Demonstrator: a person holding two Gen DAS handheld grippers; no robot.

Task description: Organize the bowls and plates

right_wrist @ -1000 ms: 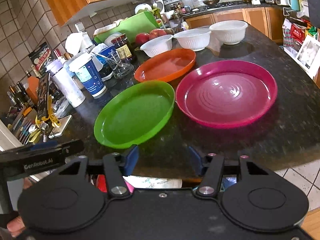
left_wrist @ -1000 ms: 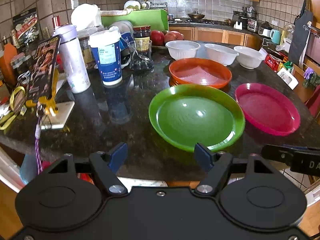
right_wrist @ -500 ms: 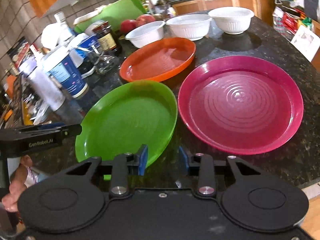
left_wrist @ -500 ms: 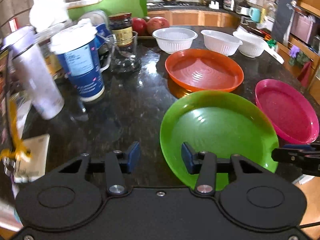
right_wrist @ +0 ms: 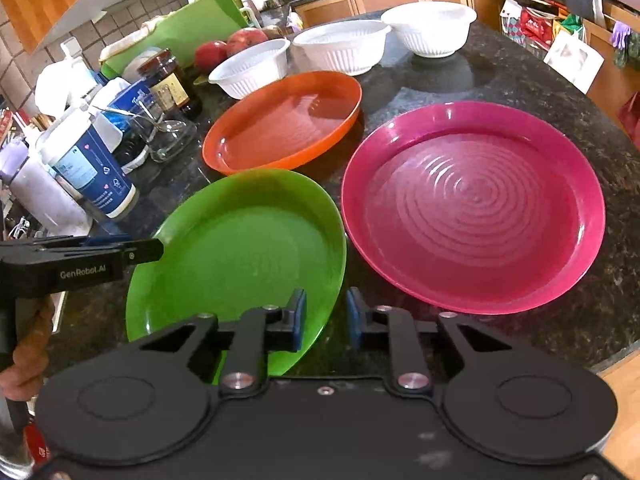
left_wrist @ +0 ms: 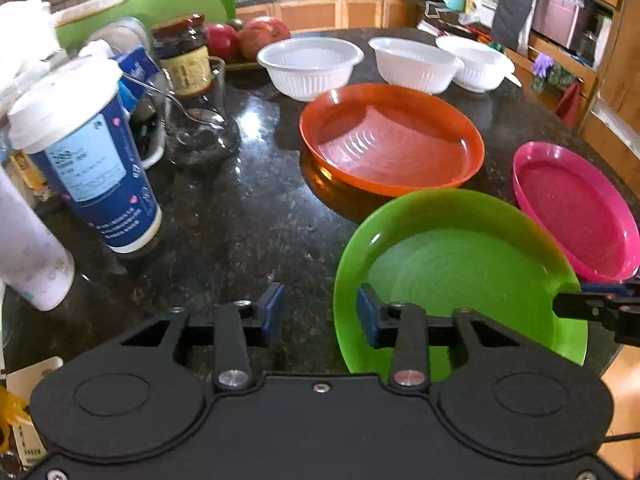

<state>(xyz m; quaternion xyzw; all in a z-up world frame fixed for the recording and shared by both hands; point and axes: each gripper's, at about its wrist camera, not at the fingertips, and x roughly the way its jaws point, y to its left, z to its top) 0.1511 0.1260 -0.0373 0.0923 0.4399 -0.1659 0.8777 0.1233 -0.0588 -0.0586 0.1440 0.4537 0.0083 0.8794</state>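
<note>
The green plate [right_wrist: 240, 248] lies on the dark counter [left_wrist: 240, 216], just beside the pink plate [right_wrist: 476, 204] and the orange plate [left_wrist: 392, 136]; a second ago both grippers stood short of it; now the left gripper [left_wrist: 320, 312] and the right gripper [right_wrist: 326, 320] straddle opposite rim sections, jaws closing, pads not yet pressing; judged: a two-handed lift for stacking is imminent.

A blue cup [left_wrist: 86, 160], a dark jar [left_wrist: 184, 56], a glass [left_wrist: 200, 120] and red fruit [left_wrist: 248, 36] sit on the worktop [left_wrist: 248, 216].
</note>
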